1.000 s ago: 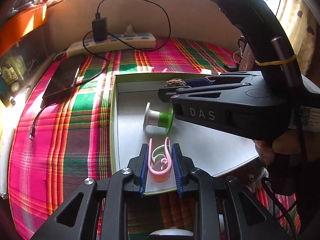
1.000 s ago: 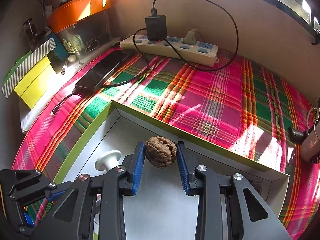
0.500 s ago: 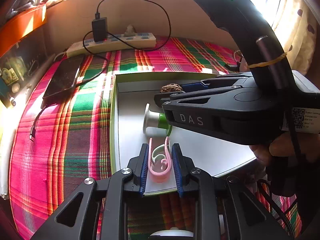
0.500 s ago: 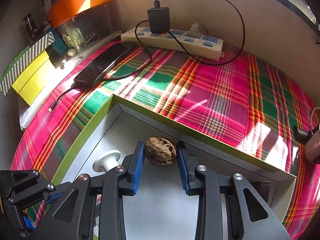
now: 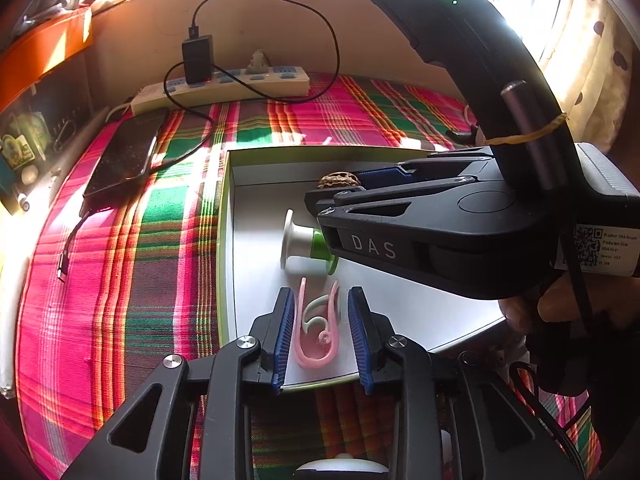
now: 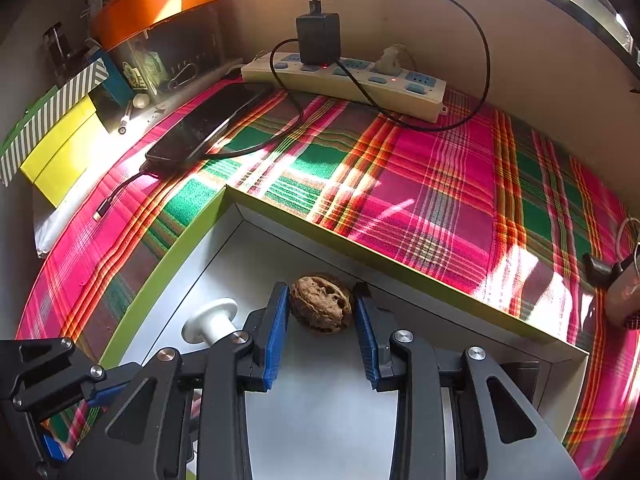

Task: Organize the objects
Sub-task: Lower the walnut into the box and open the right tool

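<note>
A shallow white box with a green rim (image 5: 222, 240) lies on plaid cloth. My left gripper (image 5: 320, 332) hangs over its near edge. Its jaws are opening, and a pink clip (image 5: 314, 361) lies between the blue pads with a gap on each side. Just beyond the clip lies a white and green spool (image 5: 304, 242), also seen as a white spool (image 6: 212, 318) in the right wrist view. My right gripper (image 6: 320, 320) reaches in from the right, shut on a brown walnut (image 6: 322, 308) low by the box's far wall (image 6: 360, 248).
A power strip (image 6: 344, 76) with a black charger and looping cable lies along the back wall. A dark phone (image 6: 208, 124) rests on the cloth left of the box. Yellow and striped boxes (image 6: 60, 148) stand at the far left. A hand (image 5: 540, 308) holds the right gripper.
My left gripper's pads have spread apart and let go of the pink clip, which now lies loose in the box. The right gripper still holds the walnut.
</note>
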The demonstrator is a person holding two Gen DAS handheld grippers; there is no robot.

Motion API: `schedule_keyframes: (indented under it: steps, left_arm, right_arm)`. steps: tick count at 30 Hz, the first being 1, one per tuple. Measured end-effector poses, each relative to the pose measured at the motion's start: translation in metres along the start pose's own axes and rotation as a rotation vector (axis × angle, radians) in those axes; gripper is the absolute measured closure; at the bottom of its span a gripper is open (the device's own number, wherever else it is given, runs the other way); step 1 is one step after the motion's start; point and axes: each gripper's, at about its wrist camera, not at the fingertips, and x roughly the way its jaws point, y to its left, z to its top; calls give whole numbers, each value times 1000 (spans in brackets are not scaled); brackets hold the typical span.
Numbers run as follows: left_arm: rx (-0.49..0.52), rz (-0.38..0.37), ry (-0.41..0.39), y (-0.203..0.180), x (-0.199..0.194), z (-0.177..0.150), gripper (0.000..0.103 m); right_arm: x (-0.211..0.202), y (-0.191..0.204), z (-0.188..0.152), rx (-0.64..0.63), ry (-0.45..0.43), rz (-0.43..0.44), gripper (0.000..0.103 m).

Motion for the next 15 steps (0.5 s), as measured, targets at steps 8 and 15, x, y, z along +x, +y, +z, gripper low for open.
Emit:
schedule_keyframes:
  steps: [8,15]
  left_arm:
    - [-2,1,-1,0,0,-1,76]
    - [-5,10,-6,-1,-5,-3,74]
  right_arm:
    - [-3,1,0,-1,-8,-10,58]
    - [-9,2,0,2,-23,-14,58]
